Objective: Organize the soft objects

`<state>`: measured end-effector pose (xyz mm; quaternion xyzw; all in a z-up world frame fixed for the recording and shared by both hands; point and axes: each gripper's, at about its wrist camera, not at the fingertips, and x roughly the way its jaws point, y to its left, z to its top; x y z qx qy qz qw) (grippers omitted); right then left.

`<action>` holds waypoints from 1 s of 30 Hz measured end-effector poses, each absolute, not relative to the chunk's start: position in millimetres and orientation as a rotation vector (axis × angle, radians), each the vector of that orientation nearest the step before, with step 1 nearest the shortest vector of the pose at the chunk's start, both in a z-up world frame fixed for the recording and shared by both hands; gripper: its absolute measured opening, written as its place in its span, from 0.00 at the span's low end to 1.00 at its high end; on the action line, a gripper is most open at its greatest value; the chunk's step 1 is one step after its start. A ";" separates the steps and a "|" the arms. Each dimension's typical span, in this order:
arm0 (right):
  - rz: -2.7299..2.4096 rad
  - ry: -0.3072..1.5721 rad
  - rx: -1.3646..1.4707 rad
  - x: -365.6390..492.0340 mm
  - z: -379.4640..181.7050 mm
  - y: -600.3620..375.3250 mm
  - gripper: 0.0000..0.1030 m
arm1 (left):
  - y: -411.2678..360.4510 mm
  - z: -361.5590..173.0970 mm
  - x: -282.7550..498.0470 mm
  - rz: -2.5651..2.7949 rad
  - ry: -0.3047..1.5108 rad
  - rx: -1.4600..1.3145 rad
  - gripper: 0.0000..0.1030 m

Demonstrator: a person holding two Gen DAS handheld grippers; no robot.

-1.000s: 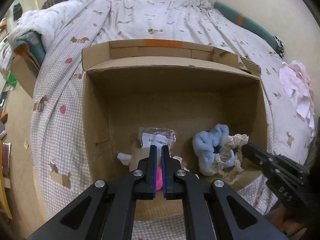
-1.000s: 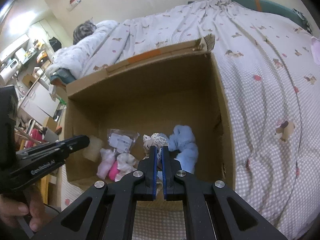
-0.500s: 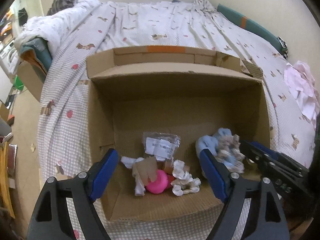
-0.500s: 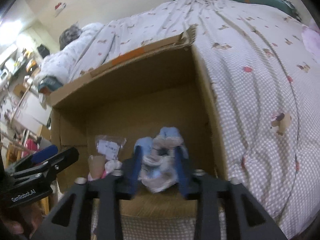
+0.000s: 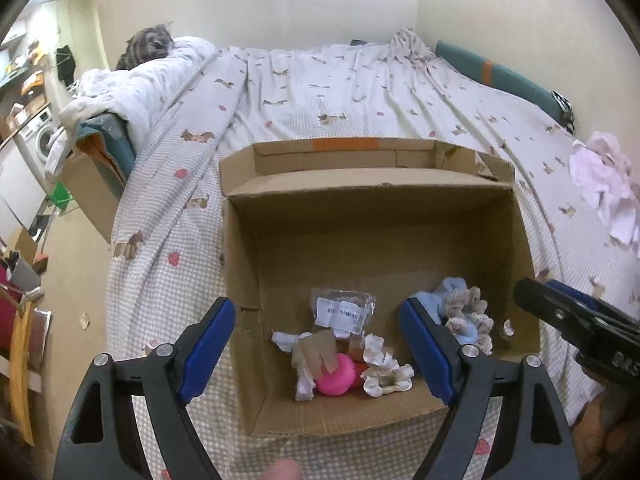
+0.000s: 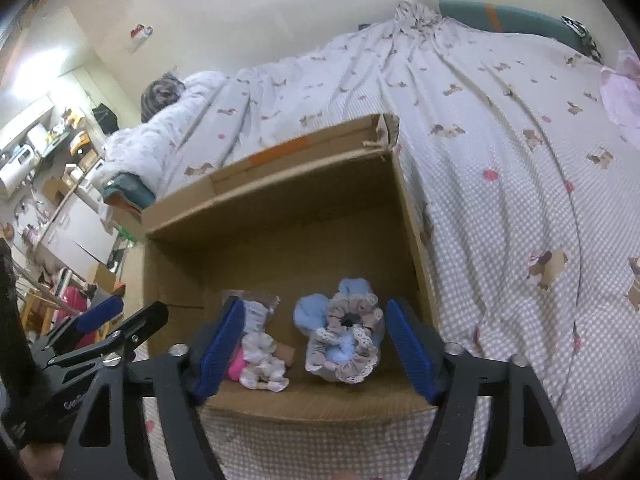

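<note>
An open cardboard box (image 5: 516, 232) (image 6: 412, 216) lies on the bed. Inside at its near end are a pink soft ball (image 5: 336, 374), white frilly scrunchies (image 5: 384, 368) (image 6: 262, 366), a clear plastic packet (image 5: 342, 312) and a blue and beige lace scrunchie bundle (image 5: 464, 316) (image 6: 344, 340). My left gripper (image 5: 316, 350) is open and empty above the box's near edge. My right gripper (image 6: 314, 346) is open and empty, just above the scrunchie bundle, and also shows in the left wrist view (image 5: 576, 320).
The bed has a checked patterned cover (image 5: 320, 88). Pink and white cloths (image 5: 604, 188) lie on it at the right. A cat (image 5: 148, 42) sits on the white duvet at the far left. Floor clutter and a washing machine (image 5: 40, 140) are left.
Both grippers went from shut to wide open and pulled back up from the box. The pink ball and scrunchies now lie free on the box floor.
</note>
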<state>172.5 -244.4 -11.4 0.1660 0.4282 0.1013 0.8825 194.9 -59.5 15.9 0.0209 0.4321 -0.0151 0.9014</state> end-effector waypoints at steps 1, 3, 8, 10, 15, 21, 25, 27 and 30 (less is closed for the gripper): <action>0.215 0.888 0.357 170.8 -9.4 -245.7 0.87 | -58.6 18.3 195.0 -0.030 0.895 0.044 0.80; 0.226 0.878 0.375 168.6 -3.3 -247.7 0.90 | -57.2 22.2 191.9 -0.015 0.886 0.046 0.80; 0.248 0.841 0.377 156.8 16.7 -247.3 0.98 | -47.8 31.7 180.0 0.004 0.885 0.030 0.81; 0.260 0.833 0.381 152.1 22.8 -248.8 1.00 | -40.4 35.6 171.7 -0.004 0.898 0.002 0.85; 0.285 0.840 0.367 137.7 30.8 -250.3 1.00 | -22.9 44.3 144.2 0.038 0.891 0.002 0.86; 0.280 0.828 0.322 117.6 38.9 -248.7 1.00 | 5.9 53.2 114.9 0.089 0.907 -0.107 0.87; 0.263 0.838 0.321 104.2 35.8 -245.9 1.00 | 8.1 55.2 96.8 0.087 0.898 -0.103 0.89; 0.250 0.848 0.316 96.5 30.9 -244.3 1.00 | 5.7 54.5 88.3 0.077 0.887 -0.092 0.93; 0.245 0.863 0.301 84.2 19.9 -240.1 1.00 | -0.6 52.4 77.6 0.067 0.875 -0.069 0.96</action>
